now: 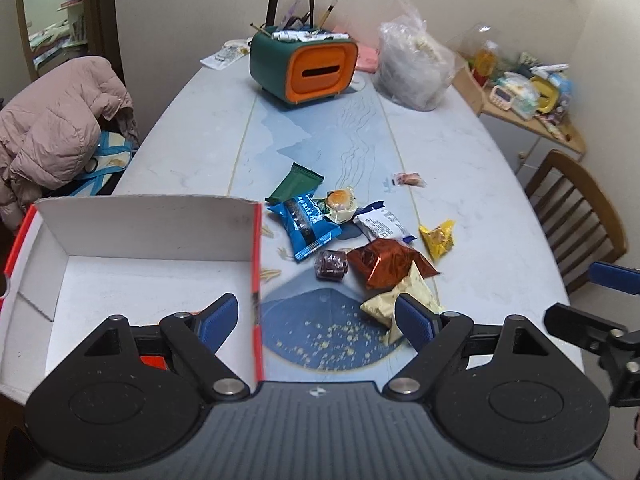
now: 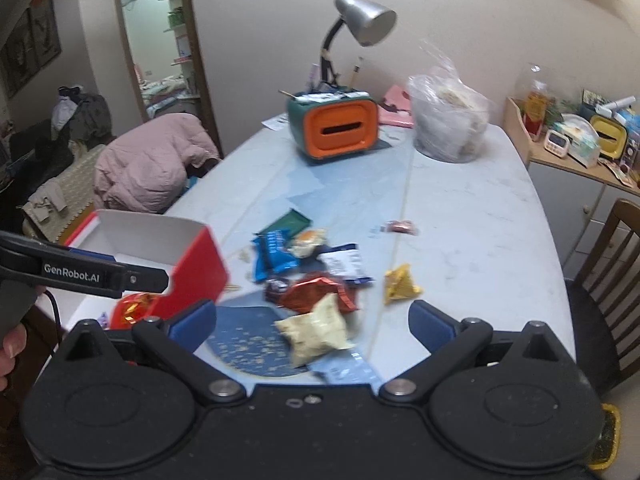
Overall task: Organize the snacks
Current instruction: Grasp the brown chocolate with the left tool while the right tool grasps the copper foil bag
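- The left gripper has its jaws spread wide, and nothing is between them. One blue finger hangs over the inside of the box. The other hangs over the edge of the snack pile.
- The right gripper is spread wide too and holds nothing. It hovers just above the pile.
- The box is white inside and red outside. In the right wrist view it sits to the left of the right gripper, and something shiny and red-gold lies in it close to the near wall.
- The cream packet lies right between the right gripper's jaws, closest of all. It looks puffy and crinkly, so it is likely light and soft. A pinch across its fat middle should work best. A pinch on a thin corner could slip.
- The red foil packet lies just past the cream one and touches it. Foil looks slippery and it squashes easily.
- The little dark jelly cup sits to the left of the red foil. It looks small and stiff, so it wants a gentle squeeze on its sides.
- The blue packet, the green bar and the white packet lie farther ahead. The yellow packet is off to the right, and a tiny candy lies farther still.
- Crumbs lie on the table right under the left gripper's open jaws.
- Most snacks are not in the box yet, so I think the job has only begun.
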`<control>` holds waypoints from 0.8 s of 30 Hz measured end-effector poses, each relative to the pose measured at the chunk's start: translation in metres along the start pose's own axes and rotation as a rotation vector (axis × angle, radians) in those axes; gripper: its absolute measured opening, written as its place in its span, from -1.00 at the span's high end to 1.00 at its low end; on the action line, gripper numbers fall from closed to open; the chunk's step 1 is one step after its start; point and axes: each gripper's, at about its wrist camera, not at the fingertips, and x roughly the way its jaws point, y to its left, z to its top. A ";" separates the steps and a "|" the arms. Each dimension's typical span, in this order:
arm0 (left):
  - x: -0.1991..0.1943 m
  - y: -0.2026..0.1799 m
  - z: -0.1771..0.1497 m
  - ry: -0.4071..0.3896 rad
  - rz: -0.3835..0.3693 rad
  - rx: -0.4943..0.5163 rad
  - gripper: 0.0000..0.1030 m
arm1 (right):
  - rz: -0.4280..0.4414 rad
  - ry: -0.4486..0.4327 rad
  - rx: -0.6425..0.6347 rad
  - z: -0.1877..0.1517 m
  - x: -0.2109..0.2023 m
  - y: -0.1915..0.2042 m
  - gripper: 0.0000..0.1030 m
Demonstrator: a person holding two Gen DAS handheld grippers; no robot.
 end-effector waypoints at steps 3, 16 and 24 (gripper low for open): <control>0.022 -0.014 0.012 0.031 0.041 0.008 -0.67 | 0.001 0.018 0.007 0.008 0.012 -0.022 -0.99; 0.112 -0.022 0.050 0.196 0.105 -0.103 -0.67 | 0.066 0.140 -0.034 0.027 0.083 -0.068 -0.97; 0.151 -0.030 0.053 0.244 0.163 -0.093 -0.66 | 0.126 0.209 -0.112 0.025 0.126 -0.062 -0.96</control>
